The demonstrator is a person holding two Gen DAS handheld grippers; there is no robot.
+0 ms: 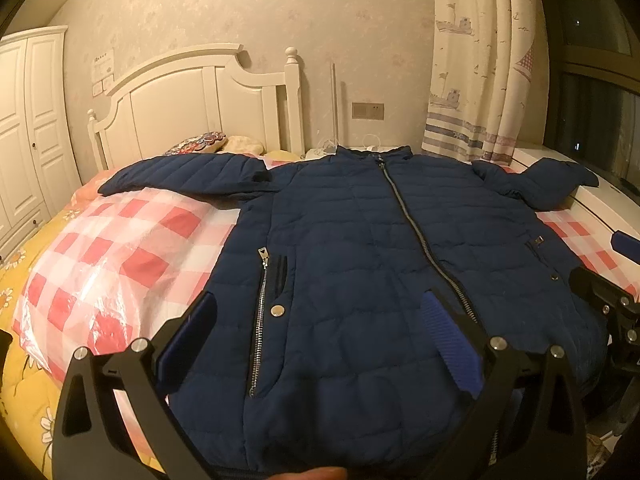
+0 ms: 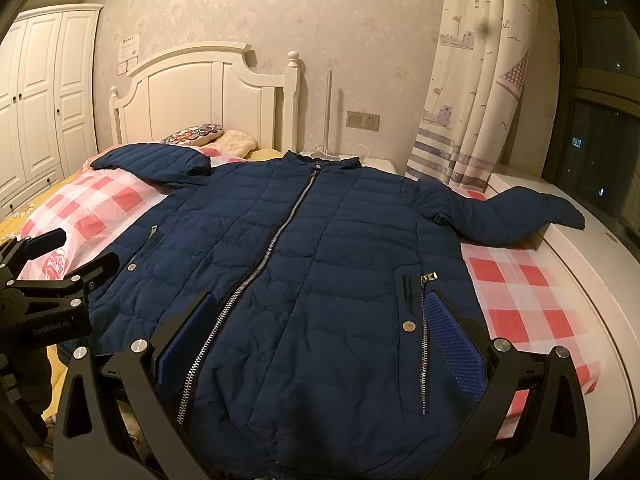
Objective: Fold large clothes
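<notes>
jacket (image 1: 360, 248) flat on bed (image 1: 120, 248), collar toward headboard (image 1: 192, 92), sleeves spread

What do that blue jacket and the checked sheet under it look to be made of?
Jacket: apparently a quilted, padded synthetic shell, matte navy, stitched in horizontal channels, with a metal-looking zipper.
Checked sheet: likely thin plastic film, since it shines and crinkles under the light.
</notes>
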